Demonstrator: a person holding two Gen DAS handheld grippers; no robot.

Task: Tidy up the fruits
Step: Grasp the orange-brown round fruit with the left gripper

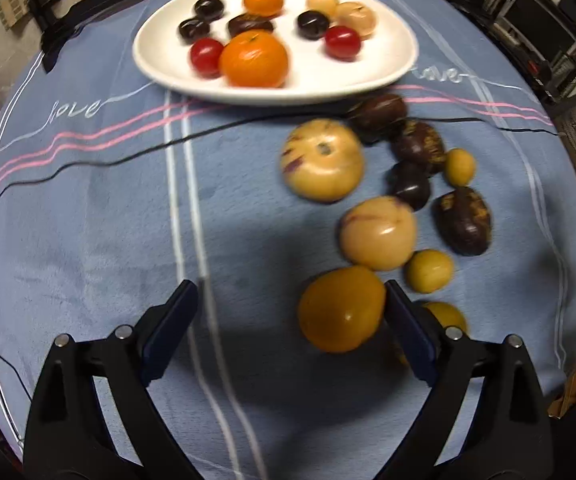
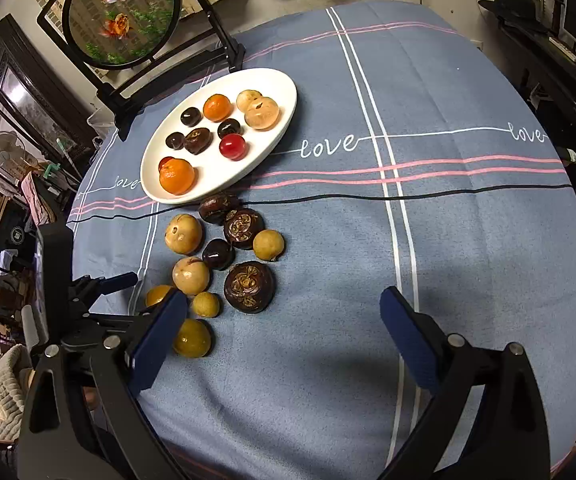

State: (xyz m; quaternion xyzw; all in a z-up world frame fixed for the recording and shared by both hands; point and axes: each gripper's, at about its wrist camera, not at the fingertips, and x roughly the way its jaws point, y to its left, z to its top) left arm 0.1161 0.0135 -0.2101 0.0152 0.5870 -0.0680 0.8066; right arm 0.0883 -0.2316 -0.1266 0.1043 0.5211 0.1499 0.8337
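both grippers wide open over loose fruit
left gripper (image 1: pixel 290 300) empty, yellow fruit (image 1: pixel 340 308) seemingly touching one finger; right gripper (image 2: pixel 283 312) empty.

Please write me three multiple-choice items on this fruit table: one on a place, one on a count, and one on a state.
1. Where do the oranges lie?
A on the white plate
B in a basket
C on the floor

2. How many red tomatoes are on the plate?
A one
B two
C four

3. How is the right tool?
A shut on a fruit
B open, holding nothing
C shut, empty

Answers:
1 A, both oranges sit inside the plate's rim.
2 B, one tomato is beside the big orange and one is near the pale fruits.
3 B, its fingers stand wide apart over bare cloth.
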